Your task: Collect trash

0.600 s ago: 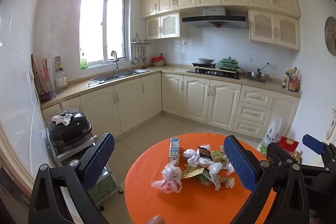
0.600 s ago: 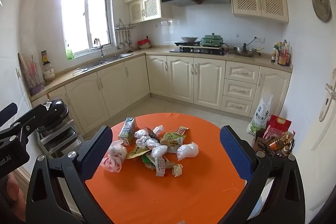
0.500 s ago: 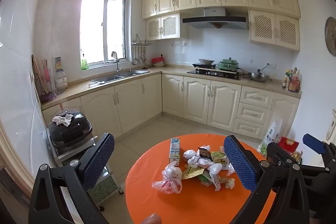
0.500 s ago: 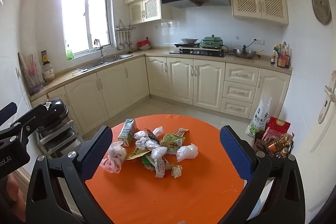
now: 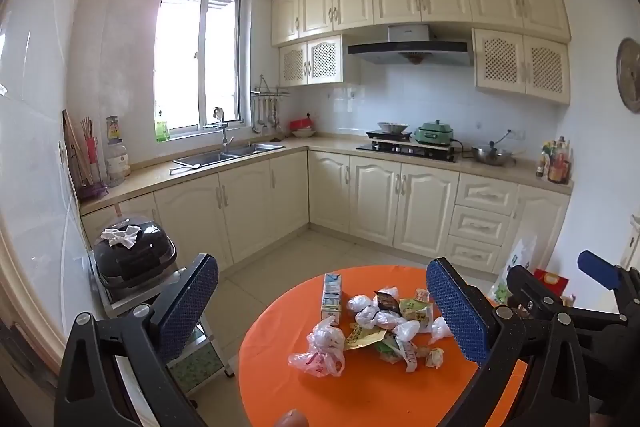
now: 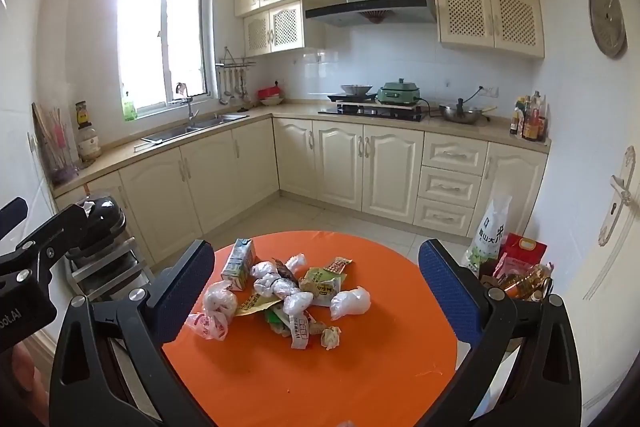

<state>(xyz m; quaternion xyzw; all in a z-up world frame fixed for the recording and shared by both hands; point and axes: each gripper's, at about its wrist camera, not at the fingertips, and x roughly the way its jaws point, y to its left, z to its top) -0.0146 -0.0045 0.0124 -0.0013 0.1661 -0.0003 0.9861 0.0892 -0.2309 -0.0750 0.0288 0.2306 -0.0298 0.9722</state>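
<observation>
Trash (image 6: 280, 291) lies all in one heap on the worktop (image 6: 360, 367); nothing is collected yet. Left claw (image 5: 320, 311) and right claw (image 6: 316, 291) are wide open, empty.

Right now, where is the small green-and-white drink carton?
The small green-and-white drink carton stands on the round orange table, at the trash pile's far left edge in both views, behind the crumpled pink-printed plastic bag.
</observation>
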